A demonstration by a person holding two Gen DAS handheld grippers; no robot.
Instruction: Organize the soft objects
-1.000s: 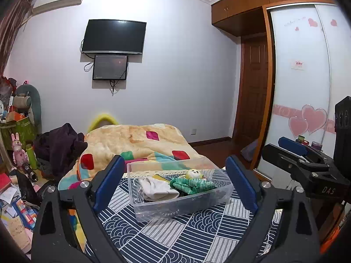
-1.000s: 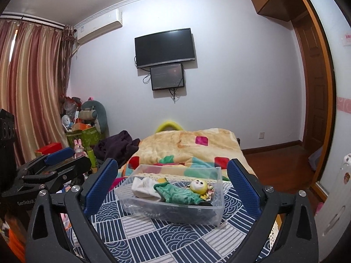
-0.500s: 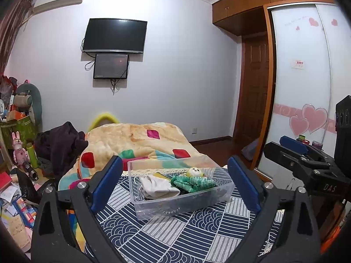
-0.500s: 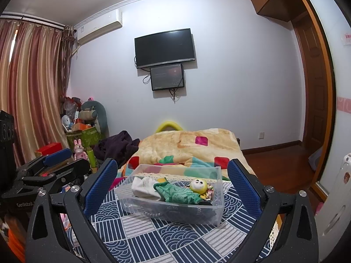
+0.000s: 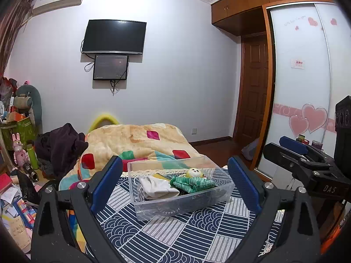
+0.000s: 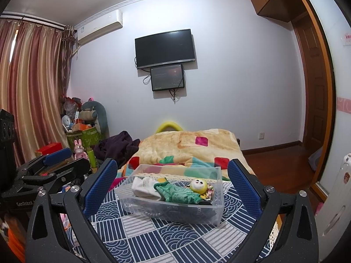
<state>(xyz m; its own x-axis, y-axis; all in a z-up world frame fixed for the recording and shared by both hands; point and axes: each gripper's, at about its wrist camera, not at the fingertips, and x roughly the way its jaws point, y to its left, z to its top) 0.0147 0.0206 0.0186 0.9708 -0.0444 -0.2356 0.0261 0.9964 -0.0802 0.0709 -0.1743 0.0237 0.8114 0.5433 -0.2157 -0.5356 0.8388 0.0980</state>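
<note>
A clear plastic bin [image 5: 153, 207] [image 6: 216, 210] stands on a blue-and-white patterned cloth. Inside lie a white sock [image 5: 156, 187] [image 6: 142, 186], a green knit cloth [image 5: 192, 182] [image 6: 175, 194] and a small yellow plush toy [image 5: 194, 172] [image 6: 198, 185]. My left gripper [image 5: 175, 184] is open and empty, held back from the bin. My right gripper [image 6: 170, 186] is open and empty too, also short of the bin. Each gripper shows at the edge of the other's view.
The patterned cloth [image 5: 175, 236] covers the near surface. Behind it lies an orange blanket with coloured patches [image 5: 136, 138] and a dark clothes heap [image 5: 59, 146]. Clutter and toys [image 5: 17, 151] sit at the left. A wardrobe with sliding doors [image 5: 300, 83] is on the right.
Both grippers have shifted only slightly; the bin and its contents have not moved.
</note>
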